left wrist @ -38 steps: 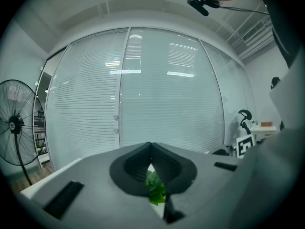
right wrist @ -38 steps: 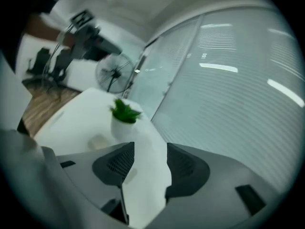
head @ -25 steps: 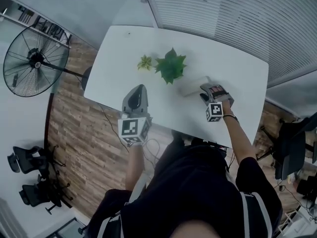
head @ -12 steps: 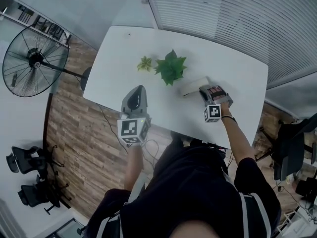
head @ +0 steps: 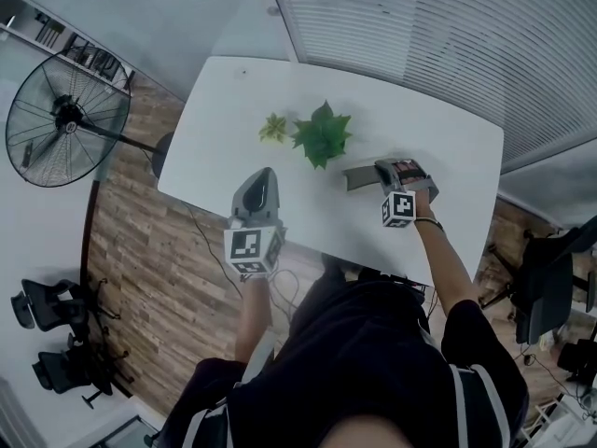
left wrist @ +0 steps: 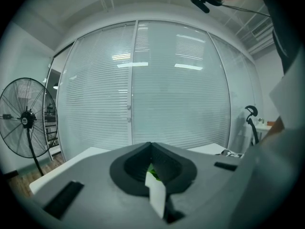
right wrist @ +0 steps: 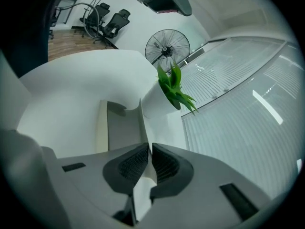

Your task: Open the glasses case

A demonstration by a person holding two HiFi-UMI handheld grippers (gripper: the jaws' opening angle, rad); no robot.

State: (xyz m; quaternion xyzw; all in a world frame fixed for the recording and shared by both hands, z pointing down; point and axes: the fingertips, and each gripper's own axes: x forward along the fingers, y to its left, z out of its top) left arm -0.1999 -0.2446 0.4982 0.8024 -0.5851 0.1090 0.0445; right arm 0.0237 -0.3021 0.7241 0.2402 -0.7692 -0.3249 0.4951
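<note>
Right gripper view shows the right gripper point(right wrist: 148, 144) closing its 2 jaws on the thin lid point(right wrist: 128, 128) between them to raise it off the case point(head: 357, 175) near the table's point(head: 438, 147) near-right edge, while the left gripper point(head: 262, 177), jaws together and empty, idles over the near edge.

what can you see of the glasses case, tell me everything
The glasses case is flat and oblong, pale outside with a grey lining, lying on the white table near the plant. It is partly open: its thin lid stands up from the base. The right gripper is closing on the lid's edge, which sits between its jaws. No glasses show in the visible part.
</note>
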